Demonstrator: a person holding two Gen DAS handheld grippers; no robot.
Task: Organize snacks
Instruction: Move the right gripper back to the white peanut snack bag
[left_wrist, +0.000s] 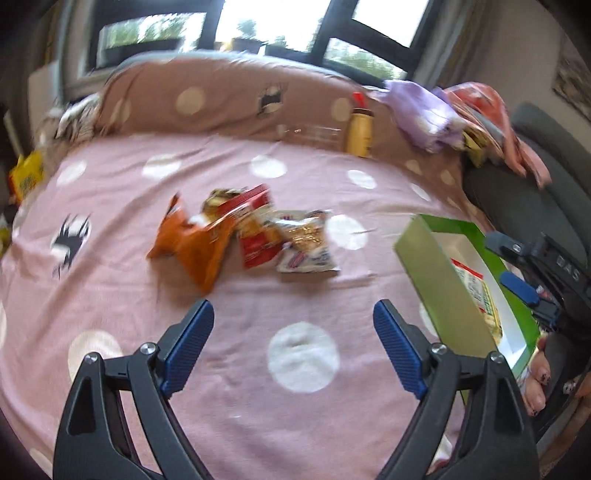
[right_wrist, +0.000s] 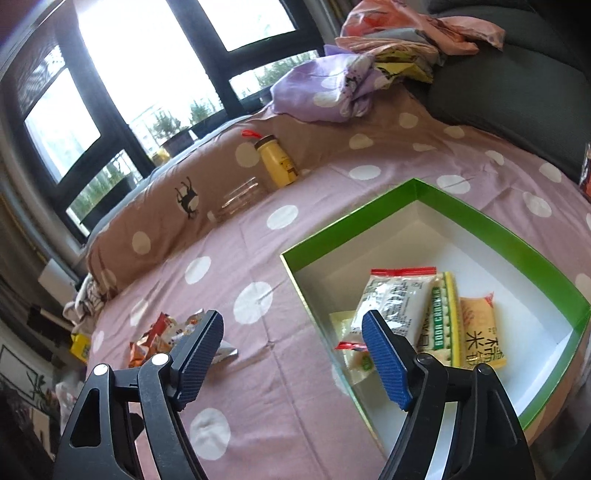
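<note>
Both claws are gaping wide and empty, left claw (left_wrist: 293, 334) aimed at the loose snack pile (left_wrist: 243, 232) out on the bed (left_wrist: 110, 280), right claw (right_wrist: 291, 345) over the green box (right_wrist: 491, 229) where a few packets (right_wrist: 417, 317) already sit, probably collecting them there.

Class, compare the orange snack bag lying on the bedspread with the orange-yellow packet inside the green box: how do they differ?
The orange snack bag lies loose on the pink bedspread among other packets; the orange-yellow packet lies inside the green box. The bag looks crumpled and puffy; the packet lies flat. Both are sealed snacks, and neither gripper holds them.
</note>
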